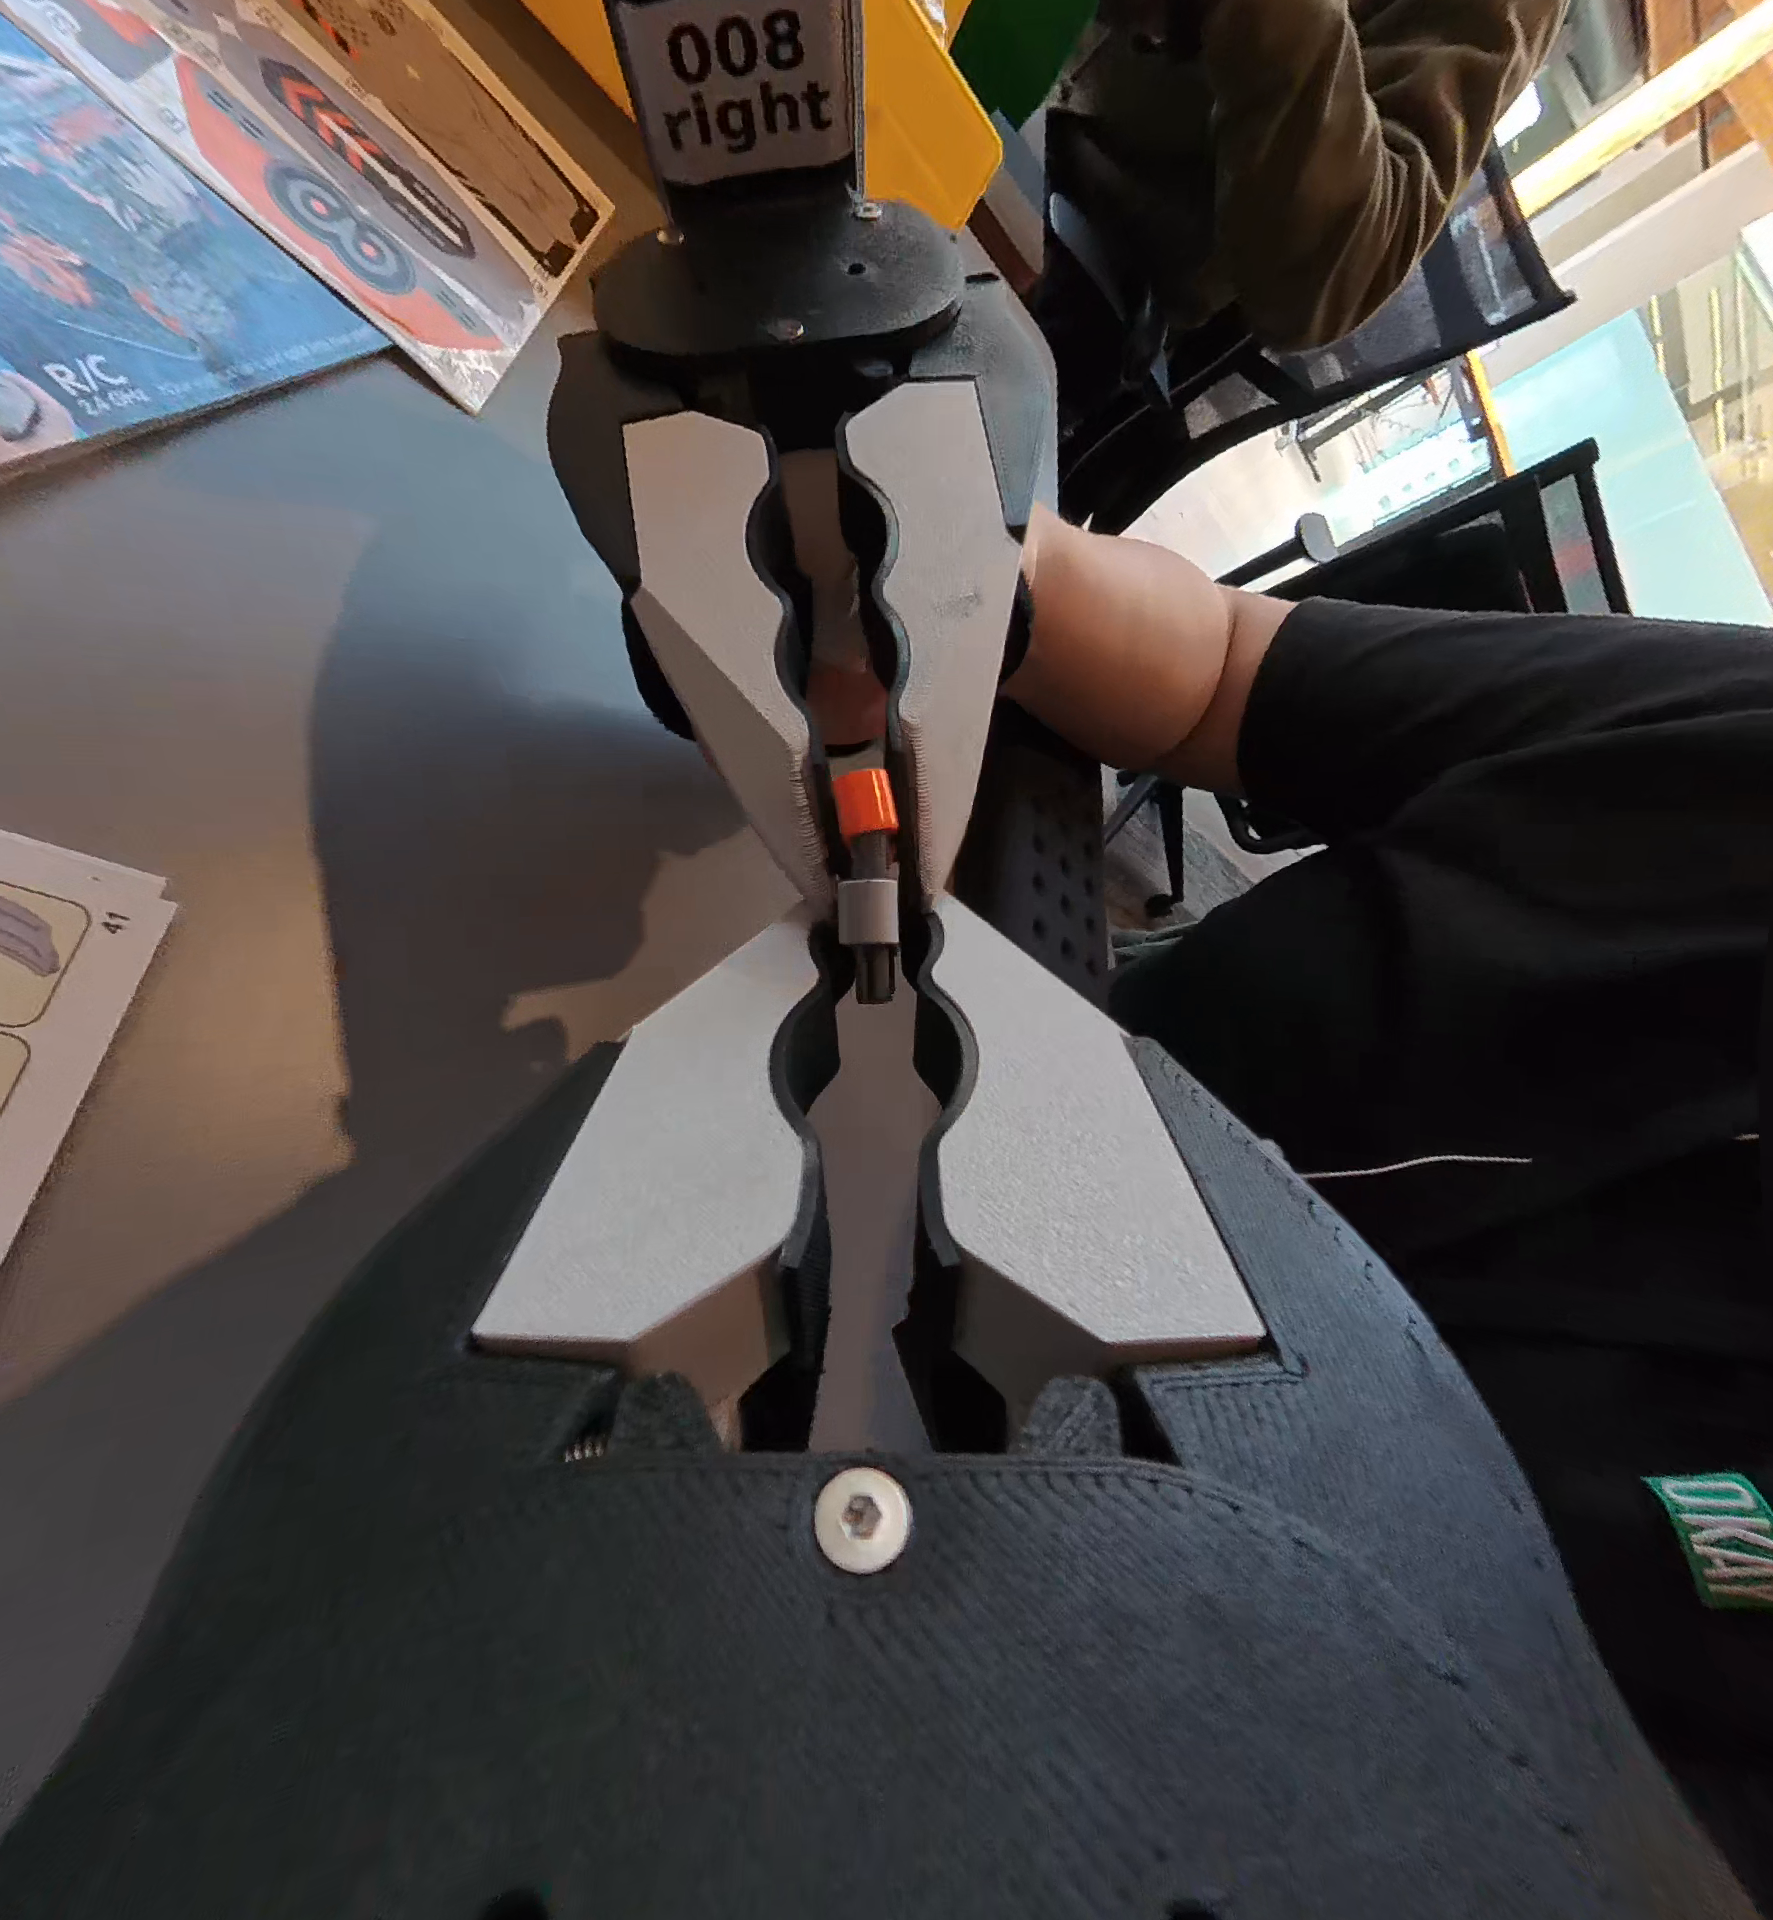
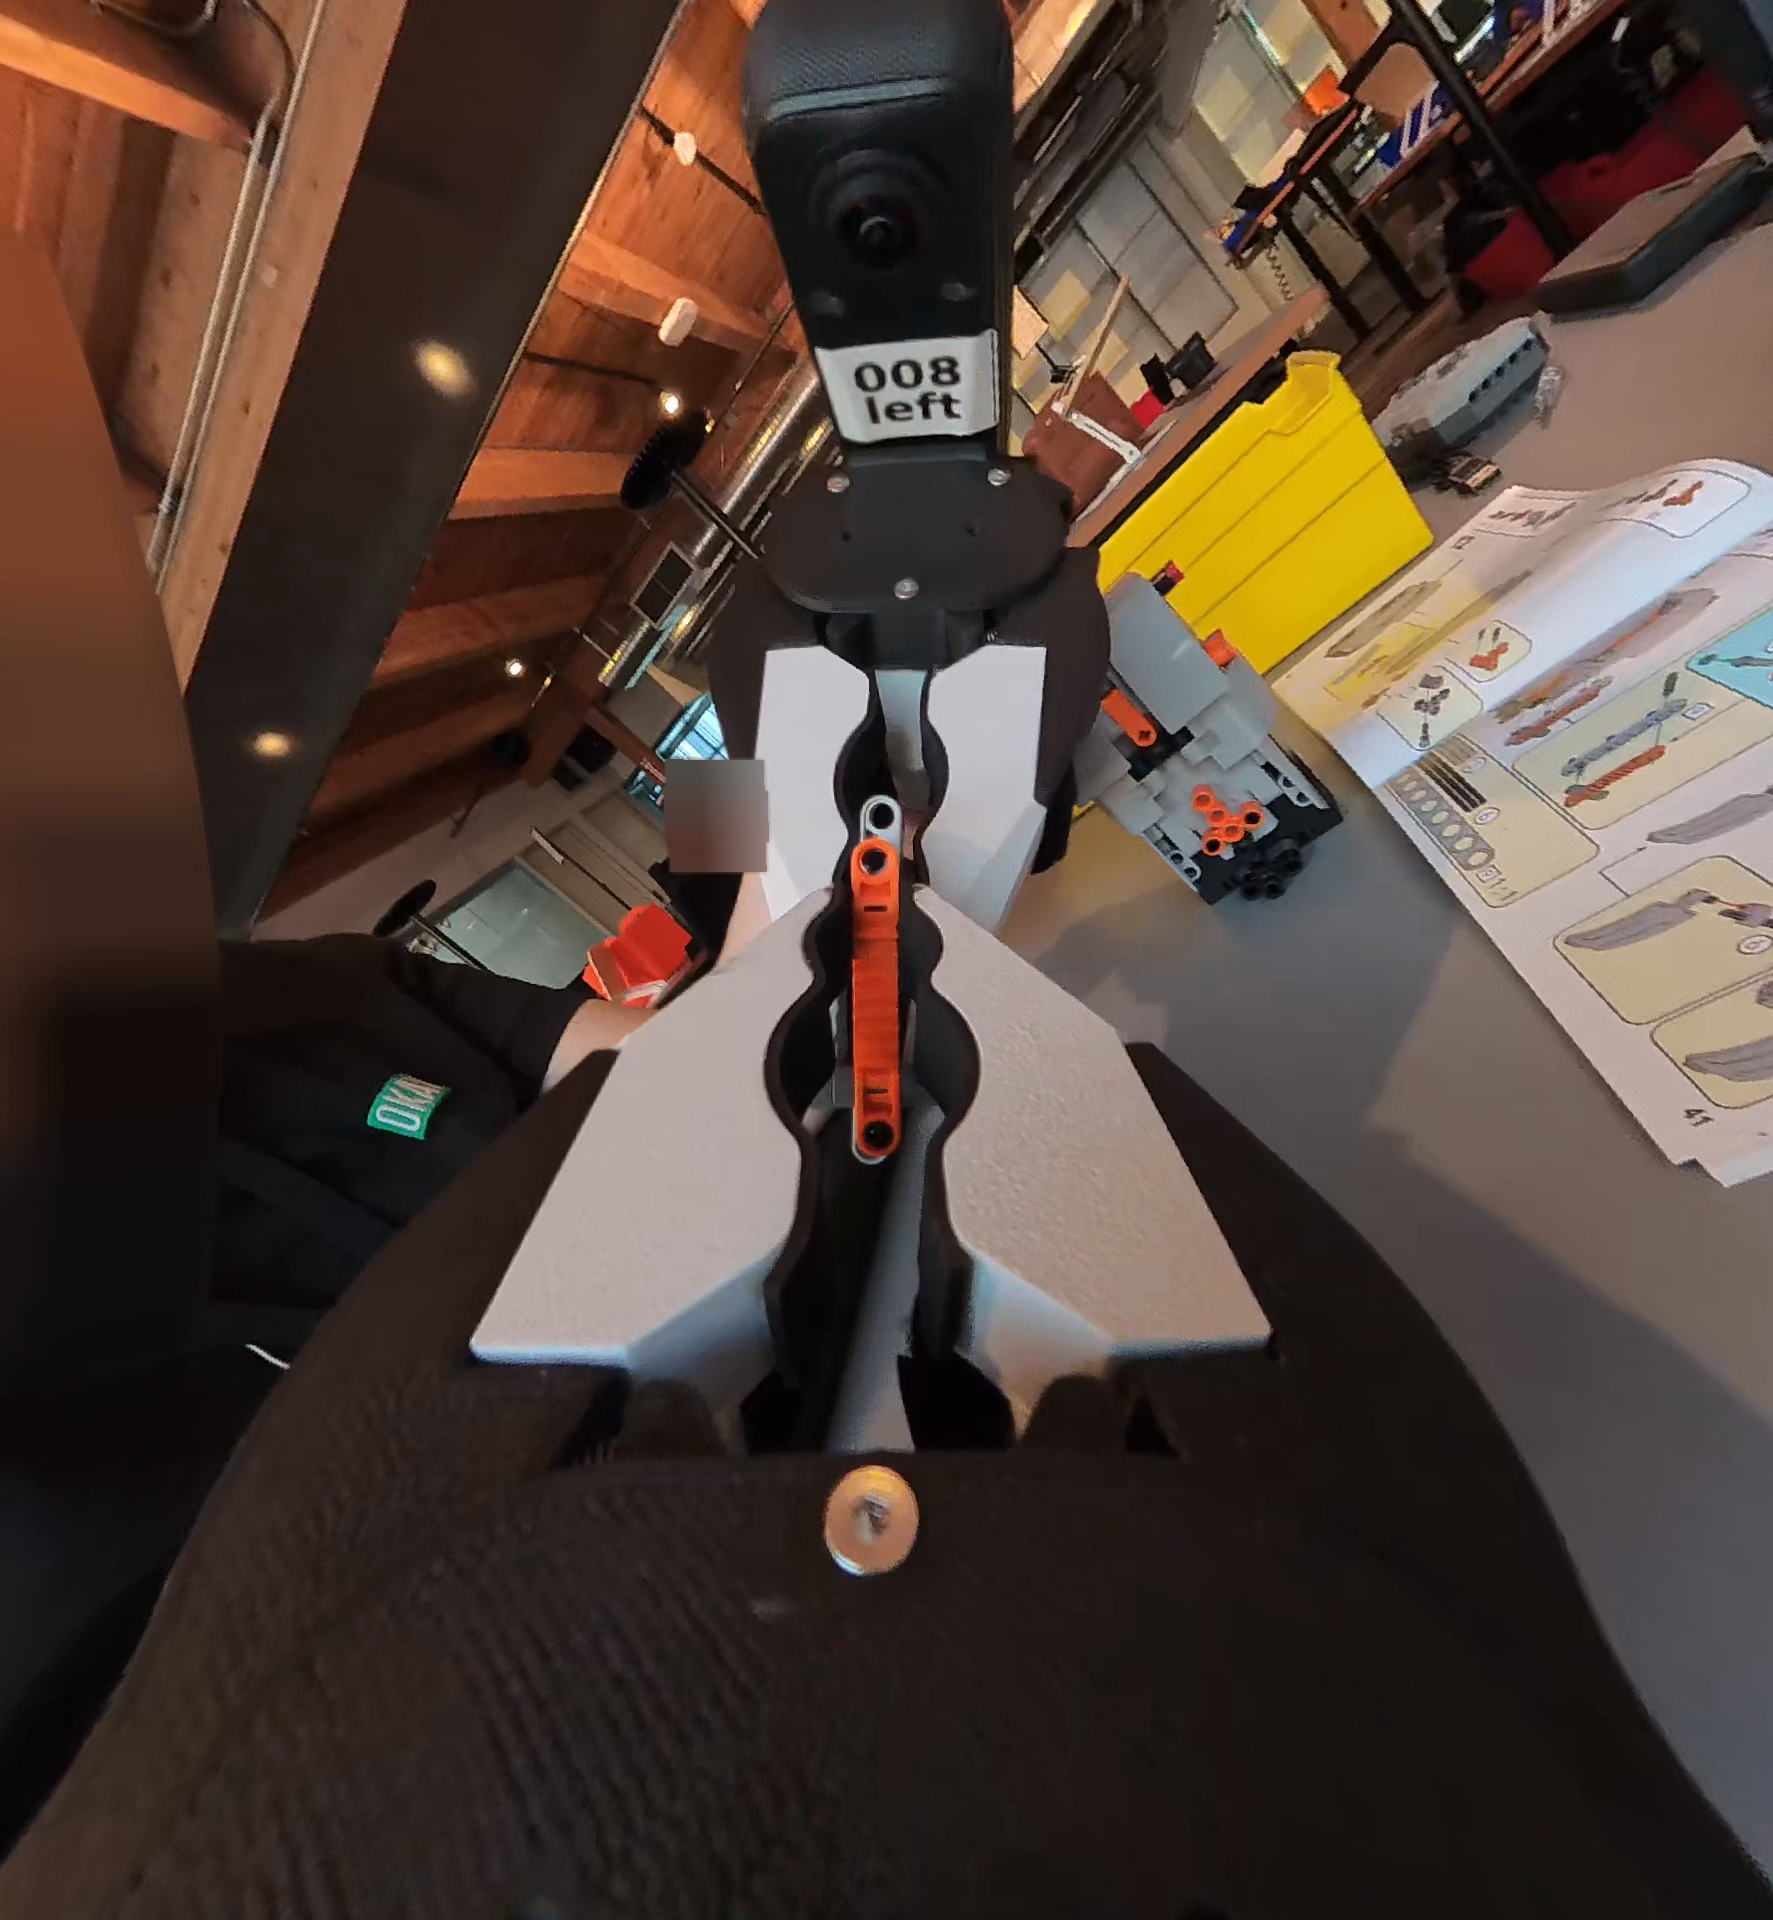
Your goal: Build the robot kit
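Note:
My two grippers meet tip to tip above the grey table [image 1: 290,644]. My right gripper [image 2: 874,909] is shut on an orange beam [image 2: 874,997] stacked on a grey beam [image 2: 880,819], which run lengthwise between its fingers. In the left wrist view it [image 1: 861,873] comes down from the top, with the orange beam end [image 1: 861,810] showing. My left gripper [image 1: 874,940] is shut on the far end of this assembly, around the grey beam end [image 1: 866,906] and a black pin [image 1: 874,975]. It also shows in the right wrist view [image 2: 887,836].
An open instruction booklet [image 2: 1640,831] lies on the table. A partly built grey and orange model [image 2: 1194,748] stands before a yellow bin [image 2: 1266,520]. A blue box [image 1: 82,270] and a sticker sheet [image 1: 373,208] lie at the far left. A person's black sleeve [image 1: 1484,831] is right. Only a small space, under 4 cm, lies between the two pairs of fingers.

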